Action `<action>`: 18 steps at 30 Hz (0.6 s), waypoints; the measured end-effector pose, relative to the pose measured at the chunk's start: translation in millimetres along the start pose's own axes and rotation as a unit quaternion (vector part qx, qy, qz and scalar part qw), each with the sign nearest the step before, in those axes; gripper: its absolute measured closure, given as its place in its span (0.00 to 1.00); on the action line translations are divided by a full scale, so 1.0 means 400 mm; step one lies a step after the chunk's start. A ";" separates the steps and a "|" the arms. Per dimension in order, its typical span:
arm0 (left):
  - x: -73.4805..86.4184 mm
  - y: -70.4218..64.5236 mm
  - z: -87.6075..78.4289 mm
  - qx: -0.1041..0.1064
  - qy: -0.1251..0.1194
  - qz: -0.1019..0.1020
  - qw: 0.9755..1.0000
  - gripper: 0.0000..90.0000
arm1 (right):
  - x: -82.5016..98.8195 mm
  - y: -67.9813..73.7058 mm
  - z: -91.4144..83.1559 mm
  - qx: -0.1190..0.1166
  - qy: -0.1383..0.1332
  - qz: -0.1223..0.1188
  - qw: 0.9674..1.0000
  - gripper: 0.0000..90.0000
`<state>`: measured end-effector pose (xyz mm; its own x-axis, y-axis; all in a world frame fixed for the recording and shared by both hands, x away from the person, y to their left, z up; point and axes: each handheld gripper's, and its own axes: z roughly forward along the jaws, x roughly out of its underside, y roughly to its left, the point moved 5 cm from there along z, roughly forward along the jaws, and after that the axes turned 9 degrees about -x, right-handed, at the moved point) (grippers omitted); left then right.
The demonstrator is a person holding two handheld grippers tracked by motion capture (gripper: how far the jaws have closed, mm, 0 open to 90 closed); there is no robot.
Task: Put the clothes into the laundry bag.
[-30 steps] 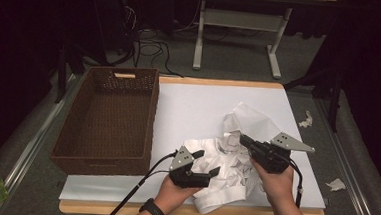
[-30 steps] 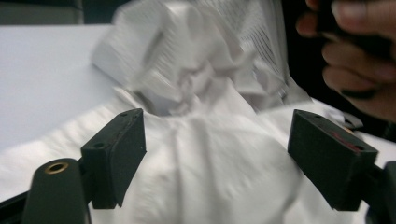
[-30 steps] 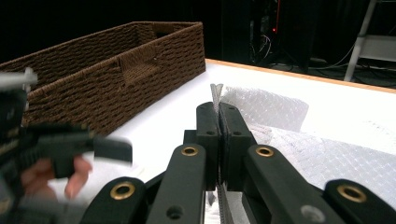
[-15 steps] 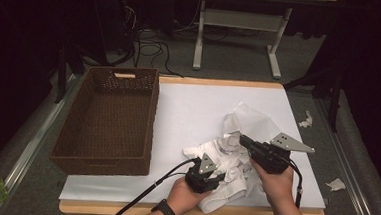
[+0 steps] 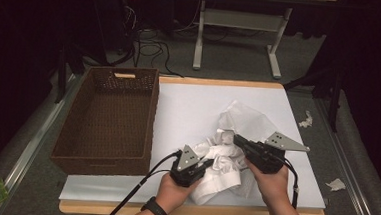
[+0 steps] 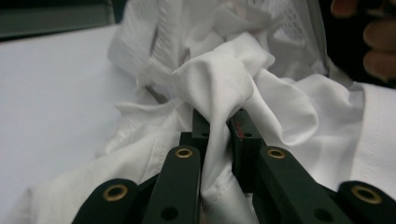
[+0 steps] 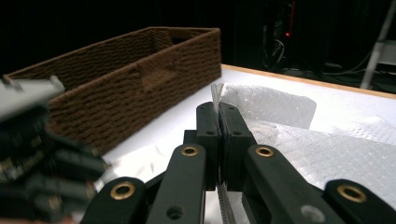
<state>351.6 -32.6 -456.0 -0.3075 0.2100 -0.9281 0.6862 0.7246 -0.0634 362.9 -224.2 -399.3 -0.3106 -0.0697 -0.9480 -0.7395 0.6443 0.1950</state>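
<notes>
Left tool [image 5: 206, 163] clamped on a fold of the white cloth [image 5: 225, 162], right tool [image 5: 238, 141] clamped on its mesh edge; the crumpled cloth lies on the surface [image 5: 193, 107] between them, basket [image 5: 108, 120] beyond the left tool.

The high view hangs over the person's side and looks forward and down across the white surface [image 5: 193, 107], far enough back to take in the floor beyond. The left gripper view sits low and close behind its own fingers [image 6: 184, 161], facing a bunched white cloth [image 6: 224, 84]. The right gripper view, equally low, looks over its fingers [image 7: 205, 123] toward the brown basket [image 7: 135, 74], which the high view shares, along with the cloth.
</notes>
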 end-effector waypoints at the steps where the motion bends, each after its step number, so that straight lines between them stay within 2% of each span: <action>1: -0.011 0.008 -0.014 -0.007 -0.008 0.002 1.000 0.92 | -0.003 0.006 0.003 -0.003 0.000 -0.001 1.000 0.99; 5: -0.050 0.026 -0.059 -0.026 -0.031 0.011 0.999 0.92 | -0.013 0.020 0.012 -0.010 -0.006 -0.004 1.000 0.99; 7: -0.064 0.021 -0.061 -0.029 -0.035 0.023 0.999 0.92 | -0.012 0.022 0.016 -0.010 -0.003 -0.005 1.000 0.99; 8: -0.067 0.018 -0.058 -0.028 -0.035 0.023 0.999 0.92 | -0.010 0.022 0.018 -0.012 0.000 -0.004 1.000 0.99; 11: -0.078 -0.003 -0.030 -0.025 -0.034 0.027 0.999 0.92 | -0.003 0.022 0.022 -0.010 0.004 -0.002 1.000 0.99; 14: -0.083 -0.033 0.019 -0.022 -0.025 0.029 0.999 0.92 | 0.002 0.018 0.020 -0.009 0.006 -0.001 1.000 0.99; 18: -0.084 -0.049 0.082 -0.023 -0.017 0.014 0.999 0.92 | 0.006 0.013 0.013 -0.007 0.007 0.002 1.000 0.99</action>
<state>370.3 -75.5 -435.6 -0.2649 0.2082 -0.9415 0.6624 0.7489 -0.0208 361.2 -217.0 -402.0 -0.3223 -0.0783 -0.9434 -0.7460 0.6346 0.2022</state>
